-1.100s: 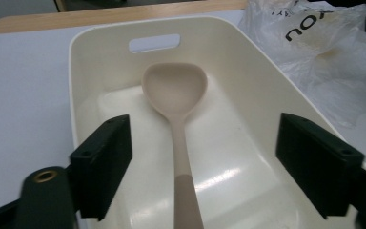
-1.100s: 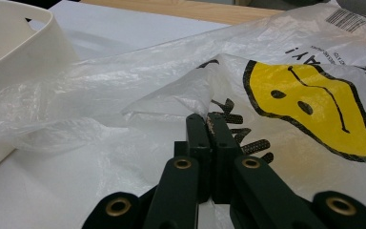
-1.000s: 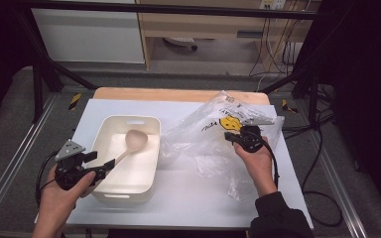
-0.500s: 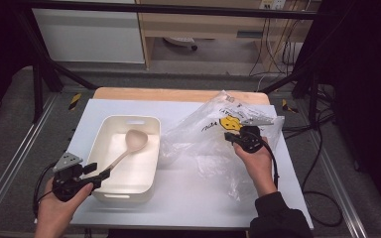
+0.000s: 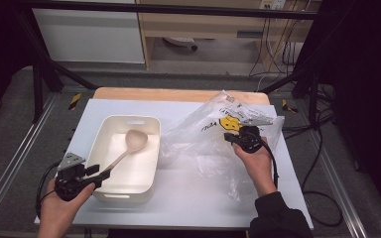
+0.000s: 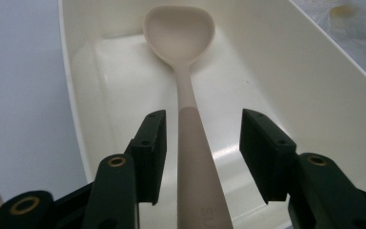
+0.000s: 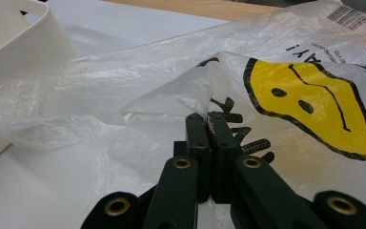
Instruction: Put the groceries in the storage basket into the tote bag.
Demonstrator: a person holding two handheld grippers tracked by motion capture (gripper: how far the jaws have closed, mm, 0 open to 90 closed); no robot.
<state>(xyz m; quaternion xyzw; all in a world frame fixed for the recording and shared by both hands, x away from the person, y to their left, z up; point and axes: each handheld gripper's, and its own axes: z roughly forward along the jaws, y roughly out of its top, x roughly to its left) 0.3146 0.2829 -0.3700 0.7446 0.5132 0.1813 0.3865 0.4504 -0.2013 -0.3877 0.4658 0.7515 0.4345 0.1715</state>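
Our left claw (image 6: 204, 157) has just been closing around the handle of the beige spoon (image 6: 186, 86), and compared with a second ago it has slid back along the near end of the white tub (image 5: 124, 153) toward the handle's tip. The handle now runs between the two pads, but in the left gripper view there is a gap on each side, so we read the claw as not yet clamped on it. That suggests the grasp is about to happen, with the spoon's bowl lying on the tub floor near the far wall and its handle propped up over the near rim. Our right claw (image 7: 208, 125) is clenched on a fold of the clear plastic bag (image 5: 213, 134) with the yellow face print, which lies crumpled on the white bench (image 5: 188, 198) just beside the tub; it has not shifted. The bag's mouth is hard to make out among the folds, and we cannot tell whether anything is inside it. The handle's tip is cut off below the left gripper view.
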